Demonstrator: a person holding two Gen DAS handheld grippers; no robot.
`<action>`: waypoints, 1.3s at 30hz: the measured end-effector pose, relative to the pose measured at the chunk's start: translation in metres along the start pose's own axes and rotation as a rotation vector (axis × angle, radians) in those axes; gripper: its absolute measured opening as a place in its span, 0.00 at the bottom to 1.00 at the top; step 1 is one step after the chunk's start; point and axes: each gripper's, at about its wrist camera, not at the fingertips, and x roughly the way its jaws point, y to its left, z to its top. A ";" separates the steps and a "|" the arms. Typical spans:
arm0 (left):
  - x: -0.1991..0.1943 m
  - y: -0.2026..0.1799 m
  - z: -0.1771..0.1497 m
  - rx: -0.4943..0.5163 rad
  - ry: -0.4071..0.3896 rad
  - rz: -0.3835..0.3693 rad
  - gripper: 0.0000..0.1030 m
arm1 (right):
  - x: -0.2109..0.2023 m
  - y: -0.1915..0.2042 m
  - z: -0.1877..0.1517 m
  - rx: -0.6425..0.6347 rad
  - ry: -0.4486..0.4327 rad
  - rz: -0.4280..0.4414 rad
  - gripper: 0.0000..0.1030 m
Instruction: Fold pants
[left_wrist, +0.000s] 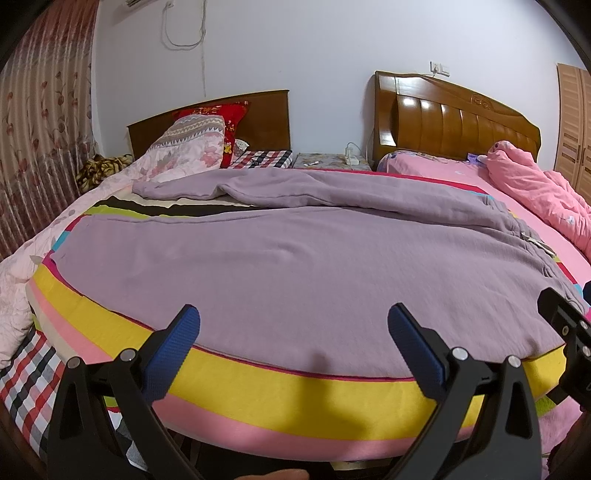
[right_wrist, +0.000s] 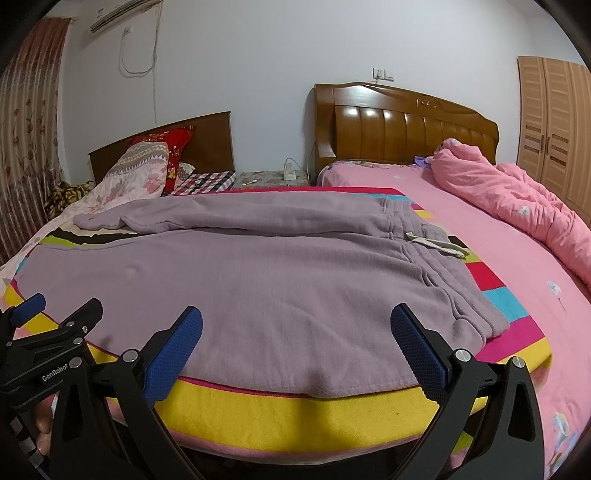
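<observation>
Pants (left_wrist: 288, 266), lilac, lie spread flat on a striped blanket (left_wrist: 258, 387) on the bed, filling mid-frame in both views; waistband with drawstring (right_wrist: 436, 245) at right, legs running left. Left gripper (left_wrist: 293, 336) and right gripper (right_wrist: 295, 336) hover at the bottom of the frame over the pants' near edge, jaws wide apart, holding nothing. Pink quilt (right_wrist: 509, 199) at right.
</observation>
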 end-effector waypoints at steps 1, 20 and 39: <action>0.000 0.000 0.000 -0.001 0.000 0.000 0.99 | 0.000 0.000 0.000 0.003 0.006 0.001 0.96; 0.013 -0.002 0.034 0.126 0.011 -0.096 0.99 | 0.026 -0.014 0.035 -0.148 -0.036 0.121 0.96; 0.333 -0.036 0.259 0.544 0.339 -0.583 0.98 | 0.394 -0.127 0.222 -0.400 0.473 0.337 0.96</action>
